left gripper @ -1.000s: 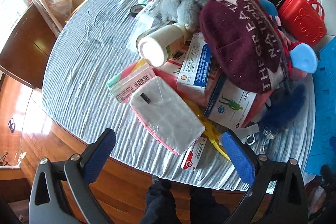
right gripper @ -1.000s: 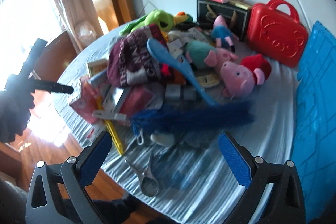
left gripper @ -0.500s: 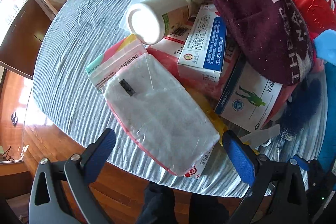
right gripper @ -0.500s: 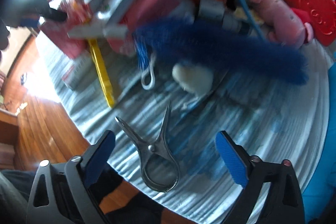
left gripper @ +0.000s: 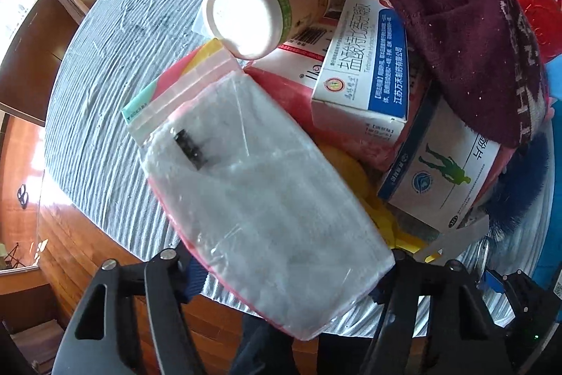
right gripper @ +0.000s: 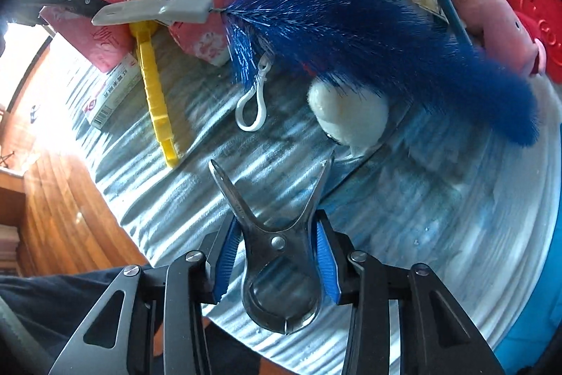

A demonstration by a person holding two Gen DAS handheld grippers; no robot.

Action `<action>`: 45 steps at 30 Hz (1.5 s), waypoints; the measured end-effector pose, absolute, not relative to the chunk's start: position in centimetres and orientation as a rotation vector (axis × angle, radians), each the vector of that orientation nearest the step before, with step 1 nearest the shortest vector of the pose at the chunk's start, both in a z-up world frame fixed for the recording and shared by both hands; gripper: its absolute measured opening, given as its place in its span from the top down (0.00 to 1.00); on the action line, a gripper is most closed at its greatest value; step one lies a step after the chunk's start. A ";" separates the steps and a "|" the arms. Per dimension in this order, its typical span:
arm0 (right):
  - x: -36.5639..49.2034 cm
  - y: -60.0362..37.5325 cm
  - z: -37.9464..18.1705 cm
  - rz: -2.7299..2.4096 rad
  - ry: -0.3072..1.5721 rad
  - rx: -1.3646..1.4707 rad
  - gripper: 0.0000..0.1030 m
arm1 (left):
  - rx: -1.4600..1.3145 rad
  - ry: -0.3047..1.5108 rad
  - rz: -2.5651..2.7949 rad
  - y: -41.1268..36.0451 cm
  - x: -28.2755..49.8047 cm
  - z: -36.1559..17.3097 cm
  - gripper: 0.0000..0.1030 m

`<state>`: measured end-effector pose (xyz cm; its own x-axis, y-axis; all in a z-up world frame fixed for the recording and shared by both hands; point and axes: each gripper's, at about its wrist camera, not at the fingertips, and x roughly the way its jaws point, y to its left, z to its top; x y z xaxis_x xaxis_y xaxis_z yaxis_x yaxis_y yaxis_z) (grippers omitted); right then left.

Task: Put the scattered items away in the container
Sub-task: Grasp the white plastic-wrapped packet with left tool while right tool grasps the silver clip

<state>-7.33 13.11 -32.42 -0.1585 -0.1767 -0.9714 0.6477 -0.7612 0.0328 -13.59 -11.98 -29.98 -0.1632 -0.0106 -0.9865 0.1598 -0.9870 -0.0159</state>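
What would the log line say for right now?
left gripper: around bag, grip unclear | right gripper: shut on metal clip | table: pile not yet sorted

The left gripper (left gripper: 291,273) straddles the near end of the zip bag (left gripper: 260,185) (white cloth inside); a bottle (left gripper: 260,9) lies beyond the bag.

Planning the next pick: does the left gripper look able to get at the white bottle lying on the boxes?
Probably not directly: the left gripper straddles the bagged grey cloth, which lies between it and the white bottle.
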 end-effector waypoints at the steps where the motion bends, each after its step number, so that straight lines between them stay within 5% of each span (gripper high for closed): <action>1: -7.3 13.3 -32.4 -1.966 0.540 1.562 0.62 | 1.947 0.181 -2.313 -12.0 -13.6 -29.8 0.41; 32: -7.9 16.5 -26.1 -2.076 0.437 1.505 0.64 | 1.870 0.284 -2.419 -14.5 -11.8 -24.7 0.43; 45: -9.2 17.7 -17.2 -2.291 0.359 1.394 0.64 | 1.613 0.217 -2.633 -11.3 -11.4 -15.1 0.43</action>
